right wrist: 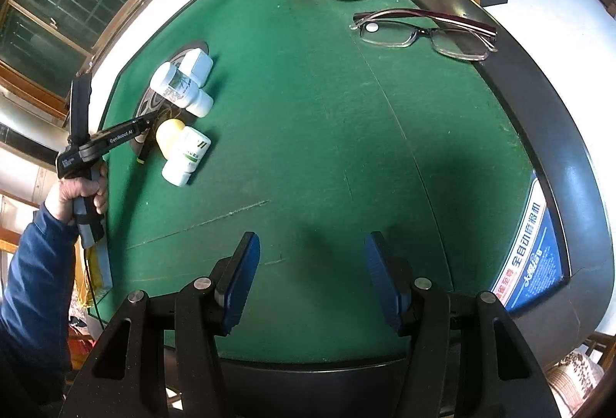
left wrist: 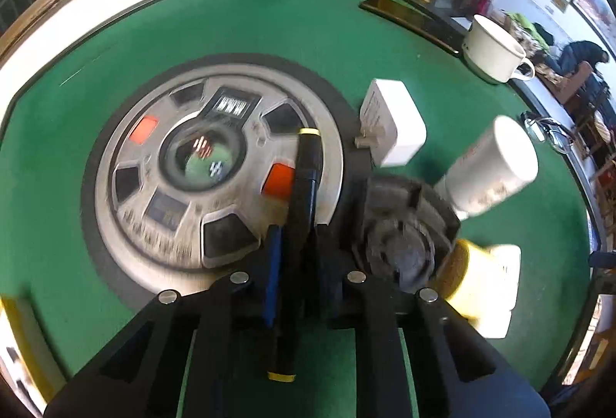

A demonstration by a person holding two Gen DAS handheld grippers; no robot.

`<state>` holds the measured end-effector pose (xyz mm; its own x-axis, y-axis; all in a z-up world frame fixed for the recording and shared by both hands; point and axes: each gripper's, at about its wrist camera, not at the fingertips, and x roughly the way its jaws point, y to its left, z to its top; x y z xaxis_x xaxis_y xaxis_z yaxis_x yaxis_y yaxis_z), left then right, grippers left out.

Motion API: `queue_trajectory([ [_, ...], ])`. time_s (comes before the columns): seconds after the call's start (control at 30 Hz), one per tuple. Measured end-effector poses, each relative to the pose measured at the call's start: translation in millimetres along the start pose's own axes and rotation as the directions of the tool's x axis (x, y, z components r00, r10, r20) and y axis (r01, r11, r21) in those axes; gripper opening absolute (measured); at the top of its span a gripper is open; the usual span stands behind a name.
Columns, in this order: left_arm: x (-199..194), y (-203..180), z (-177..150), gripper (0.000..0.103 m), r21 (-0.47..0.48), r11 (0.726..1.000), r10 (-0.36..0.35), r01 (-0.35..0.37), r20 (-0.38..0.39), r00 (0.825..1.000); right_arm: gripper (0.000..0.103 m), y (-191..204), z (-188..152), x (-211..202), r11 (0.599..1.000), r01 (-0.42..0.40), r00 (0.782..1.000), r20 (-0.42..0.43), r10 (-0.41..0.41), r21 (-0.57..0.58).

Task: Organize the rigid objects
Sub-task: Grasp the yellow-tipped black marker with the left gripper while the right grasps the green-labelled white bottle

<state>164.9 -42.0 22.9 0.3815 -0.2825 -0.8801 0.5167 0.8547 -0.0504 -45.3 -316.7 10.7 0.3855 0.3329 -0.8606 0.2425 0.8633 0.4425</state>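
L gripper point(left wrist: 298, 244): clamped on black marker point(left wrist: 306, 163), prob. for moving it to the bottles point(right wrist: 181, 86), 1 o'clock.
R gripper point(right wrist: 312, 279): held open, empty, over felt table point(right wrist: 346, 109).

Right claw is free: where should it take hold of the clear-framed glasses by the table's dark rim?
Judging from the right wrist view, grip the clear-framed glasses at the bridge between the lenses, coming straight down from above. They lie flat on the green felt table with the dark temple arms folded behind, so the bridge is the narrowest rigid part. The open right claw would likely span it.
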Motion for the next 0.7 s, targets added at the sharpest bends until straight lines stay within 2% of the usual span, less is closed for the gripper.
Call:
queue_trajectory([
  [0.1,-16,0,-30,0.013,-0.048,0.999,0.007,-0.007,0.003,1.000,0.052,10,5,2,0.999,-0.030,1.000,-0.009,0.030,-0.022],
  [0.27,-51,-9,-98,0.013,-0.164,0.986,-0.020,0.021,0.006,1.000,0.052,42,19,20,0.994,-0.105,0.993,-0.050,0.103,-0.039],
  [0.37,-69,-20,-131,0.013,-0.176,0.984,-0.008,0.011,0.015,1.000,0.052,65,30,35,0.987,-0.158,0.985,-0.079,0.156,-0.020],
  [0.5,-79,-19,-147,0.013,-0.179,0.984,-0.010,0.013,0.022,1.000,0.052,92,49,58,0.981,-0.193,0.977,-0.088,0.196,0.032],
  [0.6,-83,-17,-153,0.013,-0.174,0.985,-0.013,0.017,0.026,1.000,0.052,105,63,79,0.985,-0.160,0.981,-0.103,0.167,0.072],
  [0.67,-81,-21,-151,0.013,-0.161,0.987,-0.008,0.012,0.028,1.000,0.052,110,67,89,0.993,-0.093,0.989,-0.109,0.101,0.076],
  [0.7,-80,-23,-150,0.013,-0.159,0.987,-0.007,0.012,0.029,1.000,0.050,110,68,92,0.991,-0.092,0.989,-0.106,0.103,0.099],
])
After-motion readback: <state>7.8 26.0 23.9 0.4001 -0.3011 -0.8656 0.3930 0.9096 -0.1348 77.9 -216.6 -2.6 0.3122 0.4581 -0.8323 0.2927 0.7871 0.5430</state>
